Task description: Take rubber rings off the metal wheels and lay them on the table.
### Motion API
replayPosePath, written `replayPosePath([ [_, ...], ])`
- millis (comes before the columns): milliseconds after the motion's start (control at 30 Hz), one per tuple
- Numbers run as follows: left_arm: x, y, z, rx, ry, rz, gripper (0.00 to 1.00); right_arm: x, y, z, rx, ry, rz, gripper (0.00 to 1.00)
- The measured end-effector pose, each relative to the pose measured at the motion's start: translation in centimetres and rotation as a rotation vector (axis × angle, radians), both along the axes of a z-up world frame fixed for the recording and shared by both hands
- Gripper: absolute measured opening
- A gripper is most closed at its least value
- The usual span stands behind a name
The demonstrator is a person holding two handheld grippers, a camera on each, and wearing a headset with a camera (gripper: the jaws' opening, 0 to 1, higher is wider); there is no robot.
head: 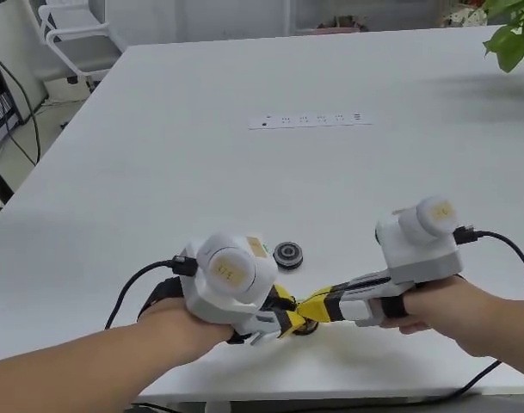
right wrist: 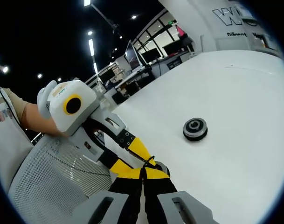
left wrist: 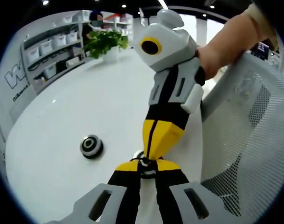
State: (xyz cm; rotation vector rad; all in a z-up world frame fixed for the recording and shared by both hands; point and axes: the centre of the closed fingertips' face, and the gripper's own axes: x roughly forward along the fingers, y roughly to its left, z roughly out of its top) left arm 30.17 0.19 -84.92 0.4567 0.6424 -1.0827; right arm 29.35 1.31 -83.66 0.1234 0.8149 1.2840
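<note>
Near the table's front edge, my left gripper (head: 287, 317) and my right gripper (head: 313, 310) meet tip to tip. The left gripper (left wrist: 146, 164) is shut on a small metal wheel (left wrist: 146, 171), which also peeks out beside the jaws in the right gripper view (right wrist: 162, 168). Coming in from above, the right gripper (left wrist: 152, 152) is shut at the wheel's rim, on what looks like a thin black rubber ring (right wrist: 149, 161). A second metal wheel with its dark ring (head: 288, 254) lies flat on the table just beyond (left wrist: 91, 145) (right wrist: 195, 129).
The white table (head: 270, 172) has a socket strip (head: 311, 120) set in its middle. A green plant (head: 513, 39) stands at the far right corner and a white chair (head: 72, 34) past the far left. Cables trail off both grippers over the front edge. A mesh chair (left wrist: 253, 140) sits close behind.
</note>
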Motion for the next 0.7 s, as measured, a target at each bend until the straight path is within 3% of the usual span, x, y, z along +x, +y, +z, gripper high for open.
replayPosePath([
  [200, -0.02, -0.02, 0.03, -0.004, -0.007, -0.016, 0.12, 0.54, -0.79, -0.47, -0.019, -0.016, -0.012, 0.0],
  [300, -0.07, 0.01, 0.09, -0.024, 0.011, -0.017, 0.13, 0.64, -0.89, -0.48, -0.025, -0.023, -0.013, 0.0],
  [400, -0.13, -0.08, 0.1, -0.01, -0.024, -0.056, 0.14, 0.89, -1.13, -0.48, -0.021, -0.022, -0.024, 0.0],
  [533, -0.07, -0.04, 0.13, -0.013, -0.015, -0.057, 0.15, 0.87, -1.09, -0.27, -0.014, -0.018, -0.028, 0.0],
  [600, 0.17, 0.11, 0.23, -0.004, -0.04, -0.06, 0.19, 0.75, -1.0, -0.23, -0.017, -0.02, -0.027, 0.0],
  [700, 0.05, 0.11, 0.32, -0.013, -0.021, -0.053, 0.19, 0.85, -0.98, -0.14, -0.016, -0.025, -0.027, 0.0],
])
